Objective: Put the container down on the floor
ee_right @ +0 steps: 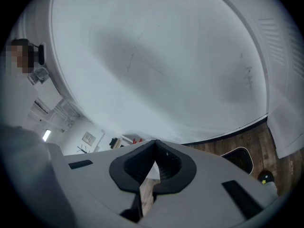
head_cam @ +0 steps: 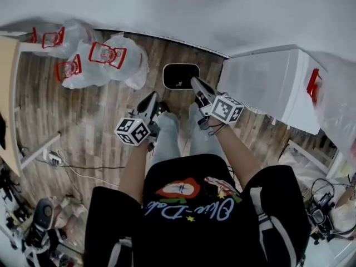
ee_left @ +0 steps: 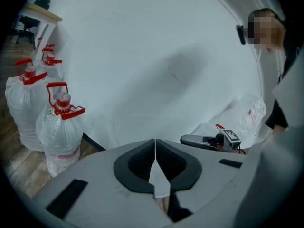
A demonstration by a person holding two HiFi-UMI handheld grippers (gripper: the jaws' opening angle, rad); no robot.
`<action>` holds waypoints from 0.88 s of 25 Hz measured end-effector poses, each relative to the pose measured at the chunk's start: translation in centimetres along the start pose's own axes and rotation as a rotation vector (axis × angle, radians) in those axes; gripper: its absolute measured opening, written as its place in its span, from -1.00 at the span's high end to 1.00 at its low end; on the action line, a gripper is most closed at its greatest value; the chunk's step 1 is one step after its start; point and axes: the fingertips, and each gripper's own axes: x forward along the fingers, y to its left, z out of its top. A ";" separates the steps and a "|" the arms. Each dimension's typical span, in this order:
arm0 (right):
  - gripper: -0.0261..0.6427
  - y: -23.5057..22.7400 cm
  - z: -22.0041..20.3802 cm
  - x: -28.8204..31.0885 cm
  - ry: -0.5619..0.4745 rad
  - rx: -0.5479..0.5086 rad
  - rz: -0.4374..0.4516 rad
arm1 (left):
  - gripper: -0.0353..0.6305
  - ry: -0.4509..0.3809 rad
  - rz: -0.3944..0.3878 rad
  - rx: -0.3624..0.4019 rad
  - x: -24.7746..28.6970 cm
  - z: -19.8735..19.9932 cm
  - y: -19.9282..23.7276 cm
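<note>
We log left gripper and right gripper, jaws pressed together, empty; dark container resting on wooden floor.

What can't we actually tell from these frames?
- Head view: contents of the black container: too small, too dark.
- Right gripper view: that container is partly hidden behind the right tool.
- Head view: the water bottles overlap, so the count is unclear.
- Head view: the white cabinet has its right side under a plastic bag.
</note>
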 end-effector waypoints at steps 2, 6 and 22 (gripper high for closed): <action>0.92 0.9 0.3 -0.9 -0.018 -0.003 -0.001 | 0.87 0.001 -0.012 0.033 -0.5 0.9 -1.1; 0.92 2.5 1.1 -2.3 -0.052 -0.013 0.001 | 0.87 0.010 -0.012 0.087 -1.4 2.5 -2.8; 0.92 11.5 3.1 -4.8 -0.135 -0.157 0.066 | 0.87 -0.062 -0.116 0.262 -5.3 9.0 -9.7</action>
